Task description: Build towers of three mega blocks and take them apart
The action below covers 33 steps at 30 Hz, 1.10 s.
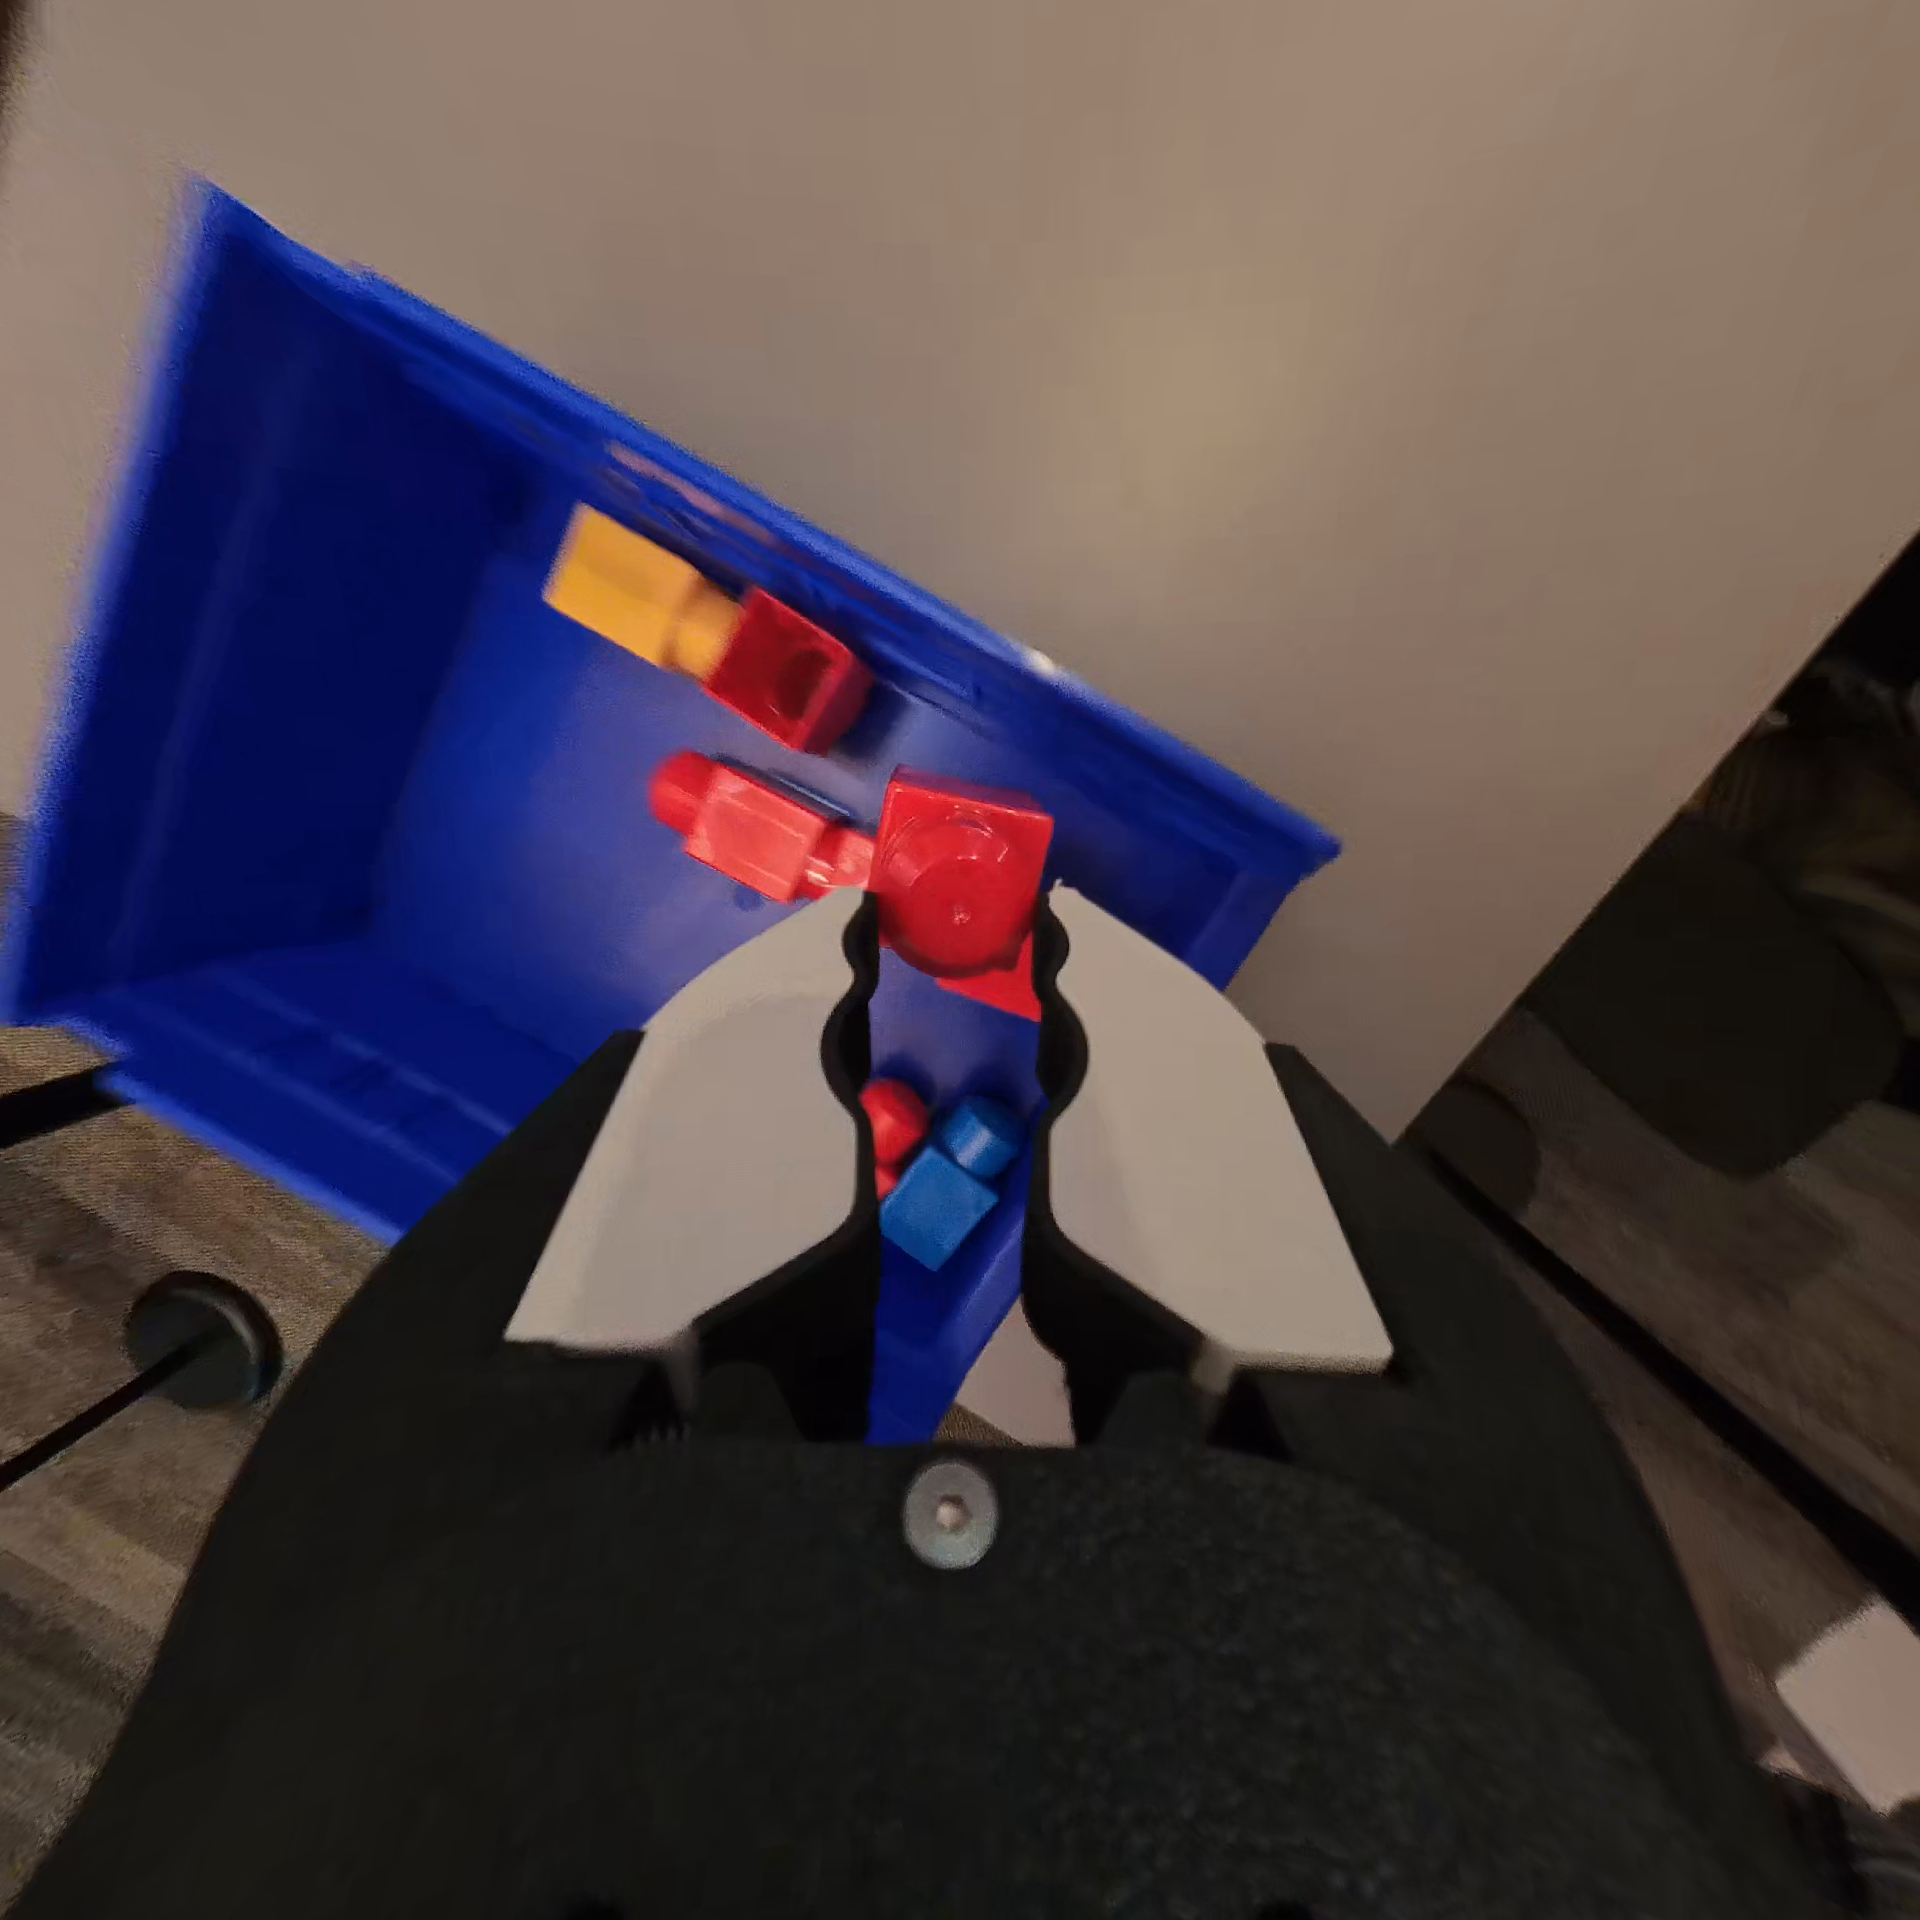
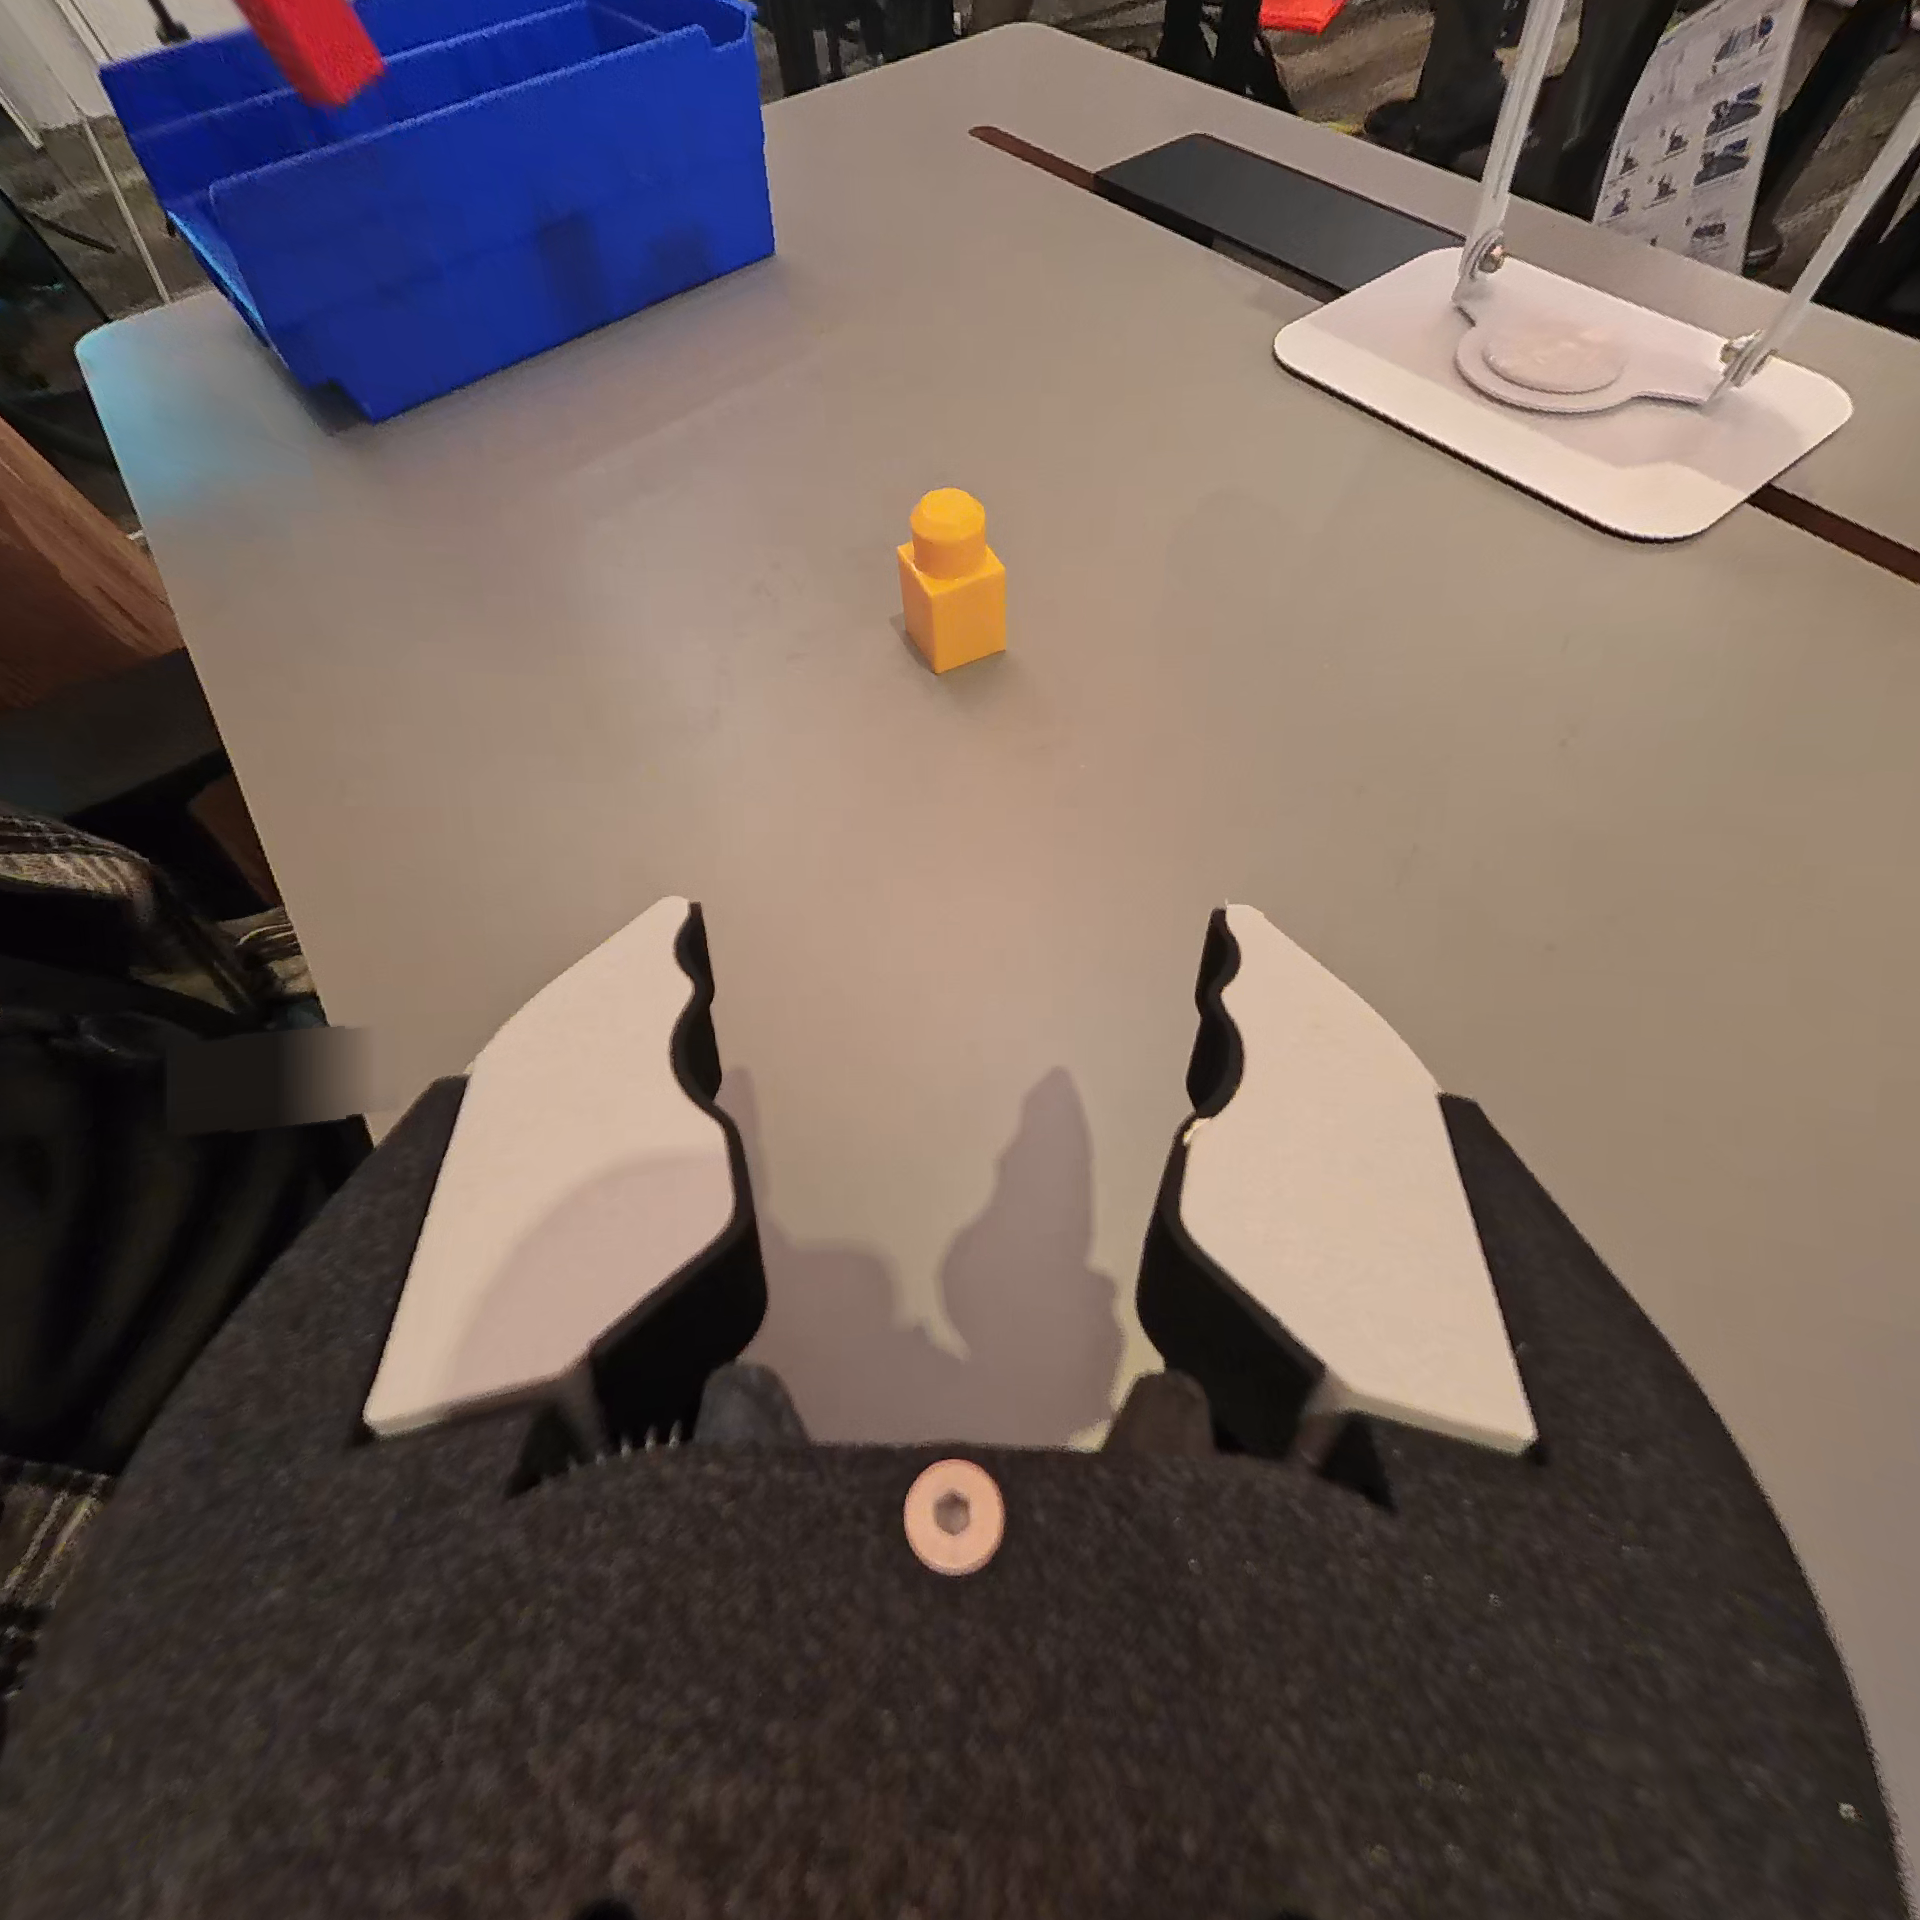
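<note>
Table [image 2: 1351, 831]: grey, smooth, with rounded corners.
Stand [image 2: 1558, 405]: white flat base with thin metal legs, at the far right of the table.
Black panel [image 2: 1268, 208]: flat, set in the tabletop behind the stand.
Printed sheet [image 2: 1694, 156]: upright, beyond the stand.
Floor [image 1: 104, 1558]: grey-brown carpet beside the table.

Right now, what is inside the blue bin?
In the blue bin lie a yellow block joined to a dark red block, a loose red block, and a red and blue block seen between the left tongs, which cover the rest.
</note>
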{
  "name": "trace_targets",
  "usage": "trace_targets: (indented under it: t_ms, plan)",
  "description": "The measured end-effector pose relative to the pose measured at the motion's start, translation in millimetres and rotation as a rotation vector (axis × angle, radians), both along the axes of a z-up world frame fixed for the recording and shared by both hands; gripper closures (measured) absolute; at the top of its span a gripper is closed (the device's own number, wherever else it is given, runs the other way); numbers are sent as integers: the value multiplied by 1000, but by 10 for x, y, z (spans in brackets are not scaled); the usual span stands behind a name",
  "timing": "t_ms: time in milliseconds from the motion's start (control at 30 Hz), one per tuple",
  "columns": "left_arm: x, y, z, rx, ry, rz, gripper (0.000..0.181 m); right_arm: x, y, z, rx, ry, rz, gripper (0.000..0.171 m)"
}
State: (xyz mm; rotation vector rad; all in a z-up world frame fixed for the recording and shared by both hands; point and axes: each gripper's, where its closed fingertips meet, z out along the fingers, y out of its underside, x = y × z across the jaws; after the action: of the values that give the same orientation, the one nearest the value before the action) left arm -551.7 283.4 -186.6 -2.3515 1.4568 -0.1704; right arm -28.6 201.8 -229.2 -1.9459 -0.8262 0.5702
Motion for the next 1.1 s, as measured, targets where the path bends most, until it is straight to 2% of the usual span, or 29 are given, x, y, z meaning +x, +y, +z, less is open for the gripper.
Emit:
trace_targets:
  t_ms: [67,167,300,433,567,767,900,1100]
  plan:
    - [222,107,323,58,-49,13,154,43,-14,-17,2,9,-6,82]
    - [834,210,712,122,-117,-15,154,119,-46,-37,0,23,-20,83]
    - [1898,224,866,97,-154,-79,154,223,-120,-83,-10,33,-36,84]
    - [2815,278,617,67,-105,-215,154,340,-211,-123,-16,42,-56,84]
    - [3358,312,143,-4,-22,-305,154,462,-285,-163,-34,44,-76,85]
    - [3625,386,-257,-60,52,-390,154,580,-308,-178,-41,41,-94,85]
    - [3663,363,-340,-82,91,-462,154,578,-280,-200,-46,45,-94,85]
    - [3742,366,-418,-97,101,-489,154,536,-248,-201,-50,37,-86,85]
